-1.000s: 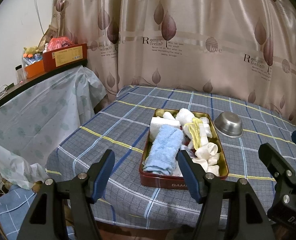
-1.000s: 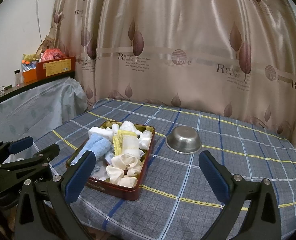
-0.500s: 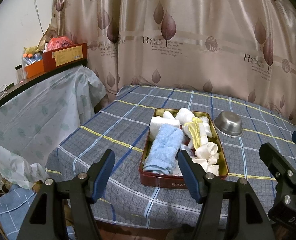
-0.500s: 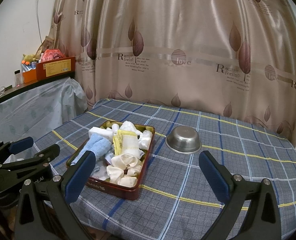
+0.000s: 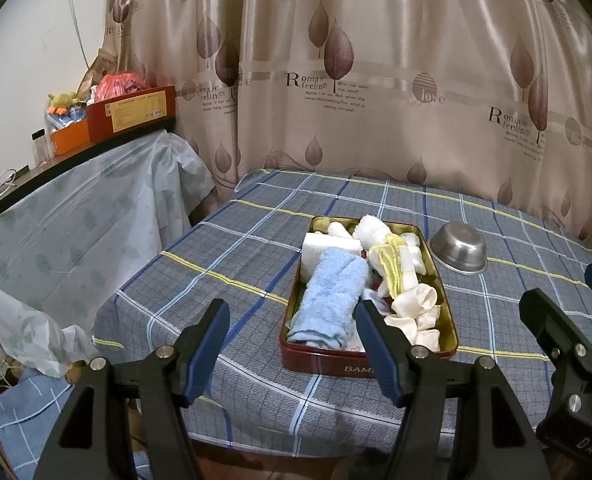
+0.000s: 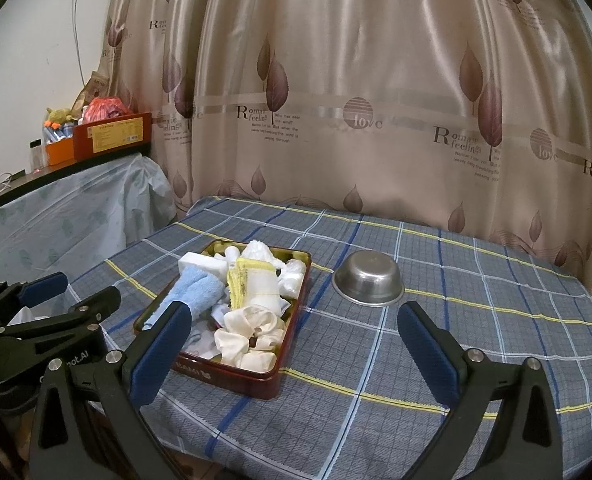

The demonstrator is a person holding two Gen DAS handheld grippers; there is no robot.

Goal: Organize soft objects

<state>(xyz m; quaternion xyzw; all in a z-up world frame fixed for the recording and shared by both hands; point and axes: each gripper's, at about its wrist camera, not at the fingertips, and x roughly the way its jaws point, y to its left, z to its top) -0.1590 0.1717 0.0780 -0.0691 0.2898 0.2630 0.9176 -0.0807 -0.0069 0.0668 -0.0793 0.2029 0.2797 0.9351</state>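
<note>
Beige curtain (image 5: 376, 100) printed with brown leaves hangs behind one bench (image 6: 476, 320) covered in a blue-grey checked cloth. One red tin tray (image 6: 232, 376) sits on that cloth, and in the right wrist view one steel bowl (image 6: 368, 283) stands just beside it at about 2 o'clock, apart from its rim. Inside the tray lie the soft things: one rolled blue towel (image 5: 330, 296) along its left side, one white folded block (image 5: 328, 246) at the towel's 12 o'clock, one yellow-edged cloth (image 5: 394, 268) near the middle, and a cream scrunched piece (image 5: 414, 312) toward the near end; the smaller white bits around them are too jumbled to count. Two hand-held grippers are in view. Left hand-held gripper (image 5: 292, 354) hovers over the near bench edge with its blue pads well apart and nothing between them. Right hand-held gripper (image 6: 292, 356) likewise stands wide apart and empty, at the tray's near right. One red box (image 5: 130, 112) sits on a side shelf at 10 o'clock.
</note>
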